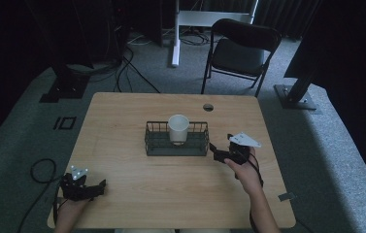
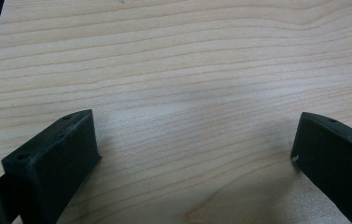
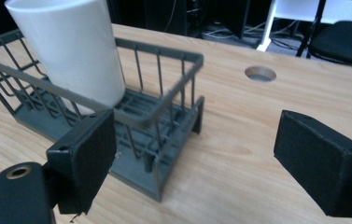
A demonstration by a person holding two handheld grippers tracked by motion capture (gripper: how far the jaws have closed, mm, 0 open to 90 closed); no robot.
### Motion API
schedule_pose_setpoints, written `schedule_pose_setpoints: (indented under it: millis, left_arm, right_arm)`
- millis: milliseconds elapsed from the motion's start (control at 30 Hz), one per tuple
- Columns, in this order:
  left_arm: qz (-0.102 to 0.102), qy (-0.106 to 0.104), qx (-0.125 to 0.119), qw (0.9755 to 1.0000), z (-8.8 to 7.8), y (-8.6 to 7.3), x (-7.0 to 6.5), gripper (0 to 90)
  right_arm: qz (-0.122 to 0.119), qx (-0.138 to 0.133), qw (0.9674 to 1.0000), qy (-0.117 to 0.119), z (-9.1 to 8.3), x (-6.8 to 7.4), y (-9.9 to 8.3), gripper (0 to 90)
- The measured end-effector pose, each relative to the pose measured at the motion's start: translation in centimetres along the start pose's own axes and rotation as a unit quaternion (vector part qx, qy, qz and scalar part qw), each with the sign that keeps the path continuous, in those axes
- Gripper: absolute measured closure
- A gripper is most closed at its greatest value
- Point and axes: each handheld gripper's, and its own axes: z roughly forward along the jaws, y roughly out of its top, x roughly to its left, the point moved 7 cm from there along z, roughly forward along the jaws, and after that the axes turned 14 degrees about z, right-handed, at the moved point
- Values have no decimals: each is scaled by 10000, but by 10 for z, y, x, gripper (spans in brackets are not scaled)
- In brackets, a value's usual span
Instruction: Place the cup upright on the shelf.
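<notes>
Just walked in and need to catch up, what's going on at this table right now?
A person holds a gripper in each hand at a wooden table. The right gripper is open beside the right end of a dark wire basket, where a white cup stands upright. The left gripper is open too, over bare wood near the table's near left corner. Nothing is gripped.

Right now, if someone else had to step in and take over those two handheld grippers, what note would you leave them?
Left gripper: open, holding nothing, low over the table at its near left corner.
Right gripper: open, holding nothing, just off the right end of the wire basket, not touching it.
White cup: upright inside the basket, mid-table.
Done: the cup sits in the basket.
Left: judging by where the right gripper points, probably grasping the basket or the cup; neither is gripped yet.
</notes>
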Motion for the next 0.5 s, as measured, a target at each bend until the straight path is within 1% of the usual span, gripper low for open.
schedule_pose_setpoints:
  millis: [167, 233, 333, 500]
  left_arm:
    - [0, 0, 0, 10000, 0, 0, 0, 7]
    - [0, 1, -1, 10000, 0, 0, 0, 7]
    - [-2, 0, -3, 10000, 0, 0, 0, 7]
    - [-4, 4, -9, 10000, 0, 0, 0, 7]
  right_arm:
    - [56, 48, 9999, -105, -2, -10, -12, 129]
    - [102, 97, 9998, -149, -2, -14, -18, 128]
    - [103, 172, 9996, -203, -2, -19, -26, 128]
    - [160, 218, 9992, -302, -5, -28, -35, 128]
